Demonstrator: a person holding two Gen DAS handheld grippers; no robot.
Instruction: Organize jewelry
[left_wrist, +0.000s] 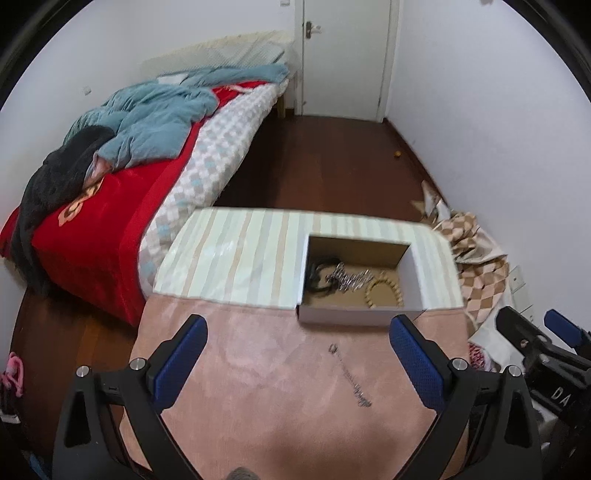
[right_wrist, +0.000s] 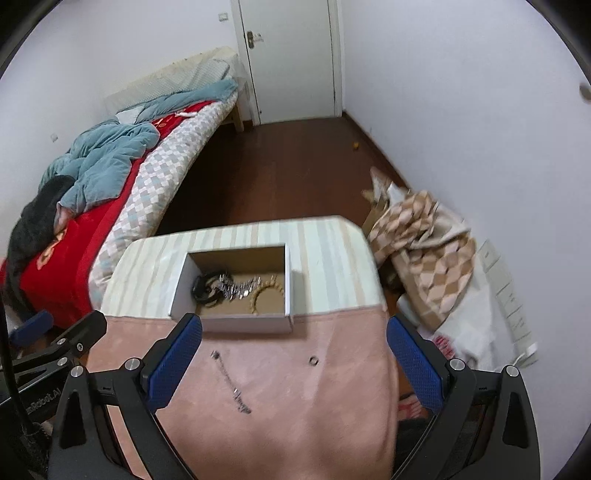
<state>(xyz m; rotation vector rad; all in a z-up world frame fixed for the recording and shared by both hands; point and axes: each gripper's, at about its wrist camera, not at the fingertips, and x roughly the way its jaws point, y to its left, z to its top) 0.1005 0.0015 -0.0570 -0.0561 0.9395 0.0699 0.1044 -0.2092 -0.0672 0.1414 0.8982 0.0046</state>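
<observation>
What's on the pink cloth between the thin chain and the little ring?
Nothing. In the right wrist view the thin dark metal chain and the small dark ring lie apart, with only bare pink cloth between them.

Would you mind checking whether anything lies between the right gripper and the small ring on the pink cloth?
Nothing visible does. The ring lies alone on the pink cloth, ahead of the open right gripper; the chain lies off to its left.

Chain (left_wrist: 350, 377) links blurred; ring (right_wrist: 313, 360) too small for detail; box (left_wrist: 360, 317) contents smeared, tangled
</observation>
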